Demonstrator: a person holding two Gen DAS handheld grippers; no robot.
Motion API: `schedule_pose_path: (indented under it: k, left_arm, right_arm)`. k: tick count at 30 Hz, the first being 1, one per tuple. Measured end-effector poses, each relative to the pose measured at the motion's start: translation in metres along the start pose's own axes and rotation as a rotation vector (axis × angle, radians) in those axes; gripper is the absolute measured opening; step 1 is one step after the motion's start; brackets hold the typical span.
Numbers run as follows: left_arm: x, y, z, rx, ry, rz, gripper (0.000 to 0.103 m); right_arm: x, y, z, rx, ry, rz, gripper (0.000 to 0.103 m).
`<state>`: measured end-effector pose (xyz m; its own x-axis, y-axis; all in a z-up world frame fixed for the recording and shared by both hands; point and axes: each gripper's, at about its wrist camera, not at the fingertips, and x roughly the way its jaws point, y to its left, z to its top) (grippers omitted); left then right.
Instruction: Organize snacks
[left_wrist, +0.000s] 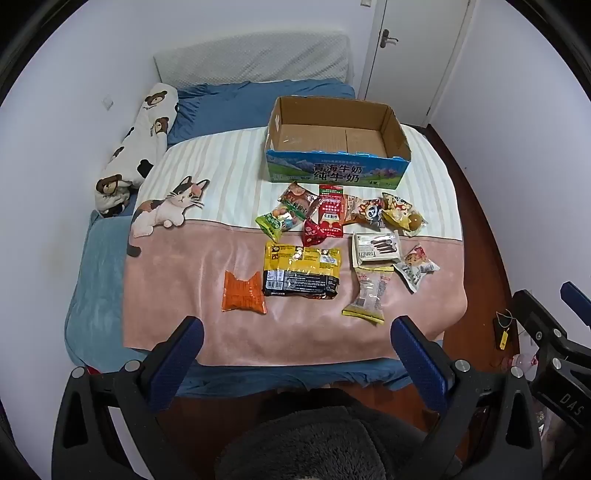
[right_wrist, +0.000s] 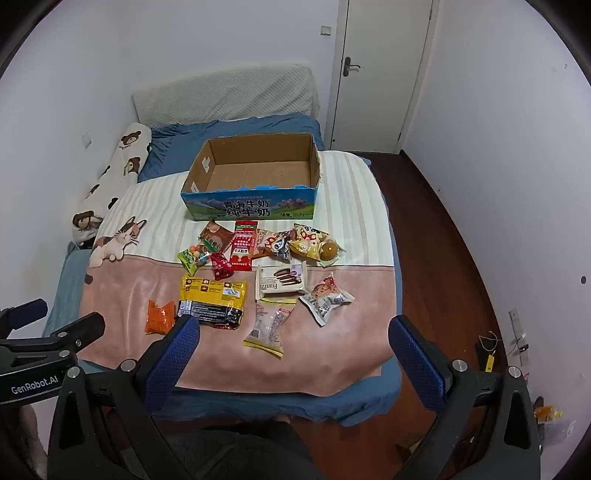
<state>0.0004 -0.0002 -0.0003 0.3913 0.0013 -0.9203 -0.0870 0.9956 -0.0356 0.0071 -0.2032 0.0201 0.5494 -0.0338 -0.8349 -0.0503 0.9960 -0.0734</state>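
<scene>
Snacks (left_wrist: 301, 271) in bright crinkled wrappers lie before the cardboard box (left_wrist: 336, 136); both grippers' jaws gape wide, empty.

A dozen or so bright snack packets (left_wrist: 301, 271) lie scattered flat on the bed, just before an empty open-topped cardboard box (left_wrist: 336, 147).

Both tongs (left_wrist: 295, 332) (right_wrist: 293, 332) agape, tilted downward
</scene>
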Motion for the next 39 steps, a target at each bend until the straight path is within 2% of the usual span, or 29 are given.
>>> schedule_pose_path:
  k: [21,39]
  left_arm:
    - [0.000,-0.006,-0.005,-0.005,-0.018,-0.020,0.103]
    - [0.003,-0.008,0.005,-0.005,-0.022,-0.027,0.103]
  right_arm:
    - [-0.006,0.000,-0.002,0.005,-0.013,0.004,0.103]
    - [-0.001,-0.001,0.001,0.023,-0.021,0.014,0.103]
